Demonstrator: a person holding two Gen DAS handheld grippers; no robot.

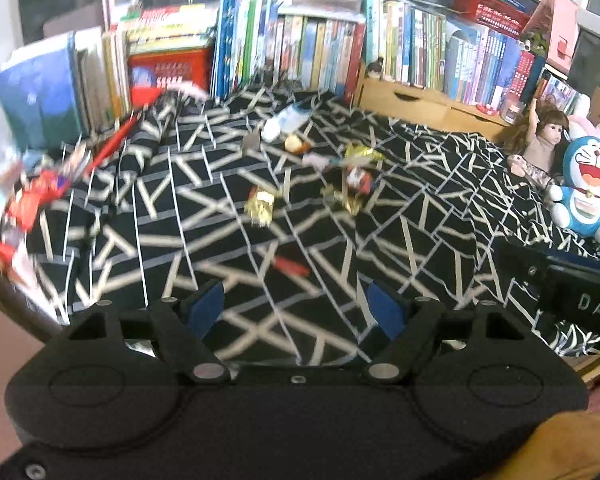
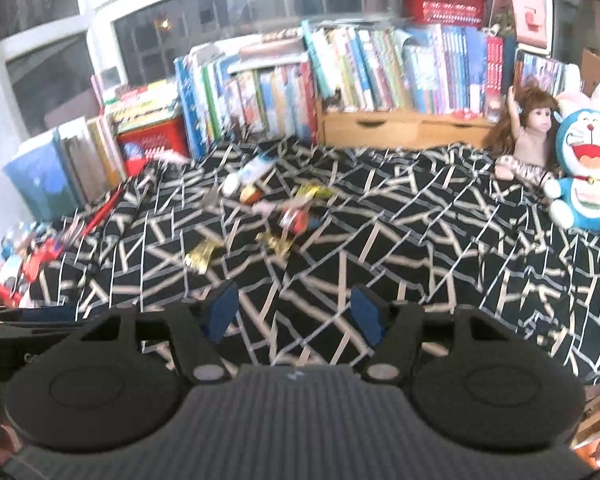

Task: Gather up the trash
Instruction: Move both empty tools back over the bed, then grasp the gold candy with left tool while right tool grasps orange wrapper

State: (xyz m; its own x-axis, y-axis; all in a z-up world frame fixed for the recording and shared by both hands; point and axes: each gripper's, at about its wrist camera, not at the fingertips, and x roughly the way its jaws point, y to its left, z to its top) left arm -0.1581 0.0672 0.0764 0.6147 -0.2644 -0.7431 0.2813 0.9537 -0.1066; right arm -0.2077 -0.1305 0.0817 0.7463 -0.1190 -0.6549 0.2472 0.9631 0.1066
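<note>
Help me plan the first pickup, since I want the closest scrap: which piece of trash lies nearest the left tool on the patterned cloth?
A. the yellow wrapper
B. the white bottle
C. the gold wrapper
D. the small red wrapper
D: in the left wrist view the small red wrapper lies just ahead of the open left tool, with the gold wrapper and white bottle farther back.

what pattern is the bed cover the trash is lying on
Black with white and cream crisscrossing lines forming geometric shapes; the bed cover shows sharpest in the left wrist view.
</note>
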